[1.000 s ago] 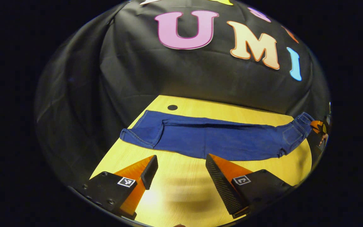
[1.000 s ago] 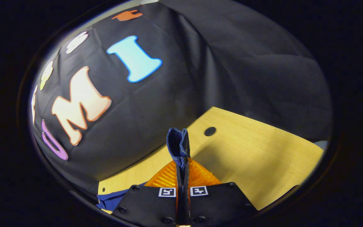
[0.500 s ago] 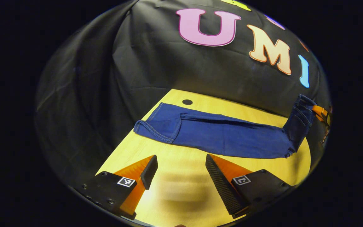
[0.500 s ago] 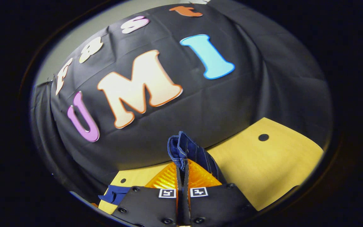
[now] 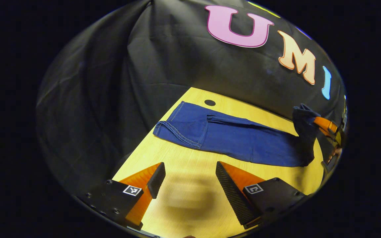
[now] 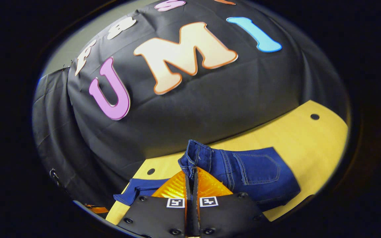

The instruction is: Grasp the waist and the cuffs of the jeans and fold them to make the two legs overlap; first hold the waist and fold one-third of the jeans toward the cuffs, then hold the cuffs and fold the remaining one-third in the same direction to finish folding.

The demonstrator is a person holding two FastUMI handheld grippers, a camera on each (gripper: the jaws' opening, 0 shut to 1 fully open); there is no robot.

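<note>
Denim jeans point(image 5: 240, 140) in dark blue lay lengthwise on the pale wooden surface point(image 5: 190, 165), legs overlapped, with the cuffs point(image 5: 177, 127) flat at the far-left end near a round dark hole point(image 5: 209, 102) in the surface. In the left gripper view, we observed the left gripper point(image 5: 190, 185) low over bare surface, just short of the jeans, its jaws wide apart and holding nothing. At the right edge of that view, the waist point(image 5: 304, 115) stood lifted off the surface. In the right gripper view, we found the right gripper point(image 6: 192, 178) with its jaws together, clamped on the waist band, and the seat with a back pocket point(image 6: 258, 168) draped to the right. We noted small square black-and-white coded markers point(image 6: 207, 201) on the finger mounts; no readable writing or brand was legible on the jeans.
</note>
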